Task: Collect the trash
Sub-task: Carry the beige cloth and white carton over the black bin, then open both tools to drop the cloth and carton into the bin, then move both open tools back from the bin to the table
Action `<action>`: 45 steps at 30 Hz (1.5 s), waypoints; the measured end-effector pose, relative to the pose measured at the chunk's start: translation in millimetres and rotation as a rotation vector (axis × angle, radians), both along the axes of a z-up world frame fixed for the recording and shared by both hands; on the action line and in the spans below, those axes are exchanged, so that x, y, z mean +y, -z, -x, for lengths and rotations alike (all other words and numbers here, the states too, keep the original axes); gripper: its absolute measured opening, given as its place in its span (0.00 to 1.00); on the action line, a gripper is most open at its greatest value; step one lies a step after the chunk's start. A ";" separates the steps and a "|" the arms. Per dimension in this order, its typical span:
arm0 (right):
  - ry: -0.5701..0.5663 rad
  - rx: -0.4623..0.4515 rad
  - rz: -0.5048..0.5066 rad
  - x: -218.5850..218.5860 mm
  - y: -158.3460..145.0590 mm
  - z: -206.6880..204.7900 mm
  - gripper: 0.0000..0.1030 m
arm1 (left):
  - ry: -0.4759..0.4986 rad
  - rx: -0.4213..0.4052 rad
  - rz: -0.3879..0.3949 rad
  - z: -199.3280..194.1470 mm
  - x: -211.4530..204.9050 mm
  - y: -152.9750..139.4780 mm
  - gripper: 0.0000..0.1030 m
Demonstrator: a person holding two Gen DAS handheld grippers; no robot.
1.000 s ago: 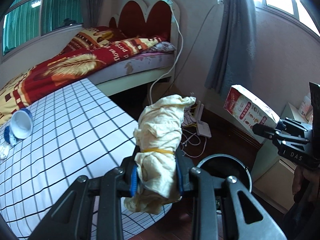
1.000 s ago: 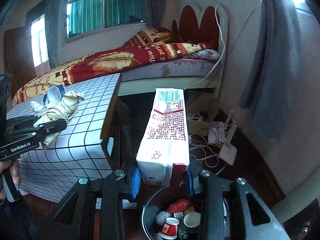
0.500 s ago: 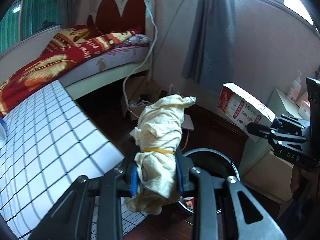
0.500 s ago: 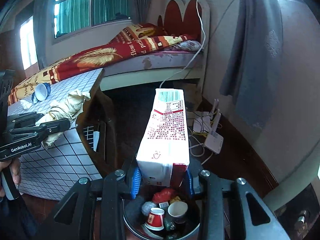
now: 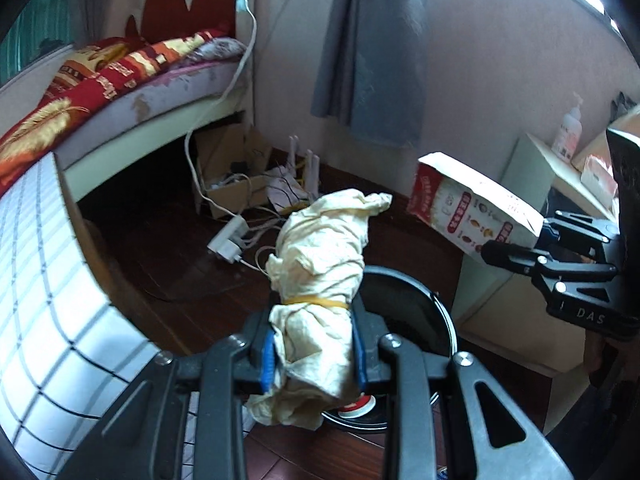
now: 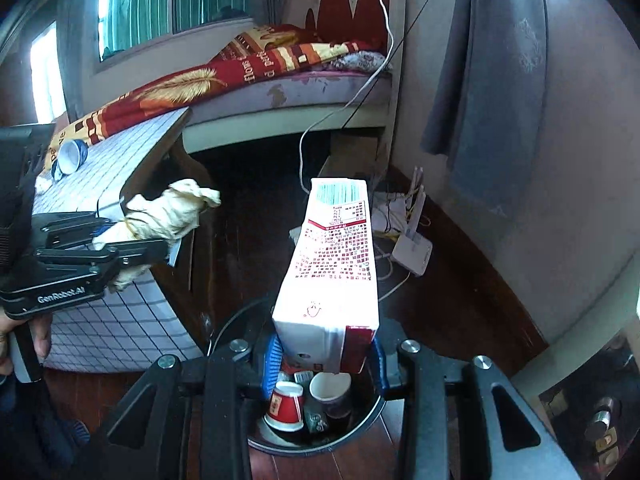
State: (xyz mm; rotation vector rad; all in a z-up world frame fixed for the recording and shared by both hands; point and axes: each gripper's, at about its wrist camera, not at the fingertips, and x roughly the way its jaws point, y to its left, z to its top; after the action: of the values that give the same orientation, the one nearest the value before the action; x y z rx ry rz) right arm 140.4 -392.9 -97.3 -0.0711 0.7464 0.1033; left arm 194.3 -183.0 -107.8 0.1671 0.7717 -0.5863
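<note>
My left gripper [image 5: 314, 354] is shut on a cream crumpled bag tied with a yellow rubber band [image 5: 320, 264], held above the near rim of the black trash bin [image 5: 416, 296]. It also shows in the right wrist view [image 6: 164, 220]. My right gripper [image 6: 324, 360] is shut on a red and white carton [image 6: 336, 256], held upright over the bin [image 6: 360, 420], which holds paper cups [image 6: 286, 406]. The carton also shows in the left wrist view [image 5: 472, 212], to the right above the bin.
A table with a checked cloth [image 5: 36, 300] stands left of the bin, with a blue and white cup [image 6: 70, 156] on it. A router and cables [image 6: 412, 248] lie on the dark wood floor. A bed [image 5: 132, 88] is behind, a white cabinet [image 5: 532, 184] to the right.
Both grippers have moved away from the table toward the bin. The bag now hangs over the bin's rim and the carton sits over its opening. Both grips are unchanged.
</note>
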 end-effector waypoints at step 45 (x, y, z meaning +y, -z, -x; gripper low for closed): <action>0.049 0.159 0.089 1.9 70.3 -31.3 1.00 | -0.171 0.042 -0.061 -9.0 22.3 34.1 1.00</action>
State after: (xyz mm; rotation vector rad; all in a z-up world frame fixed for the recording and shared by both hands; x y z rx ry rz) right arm 171.7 -391.0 -167.6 -0.1308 0.9116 0.0293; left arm 203.2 -160.7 -141.9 0.1432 0.8363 -0.4059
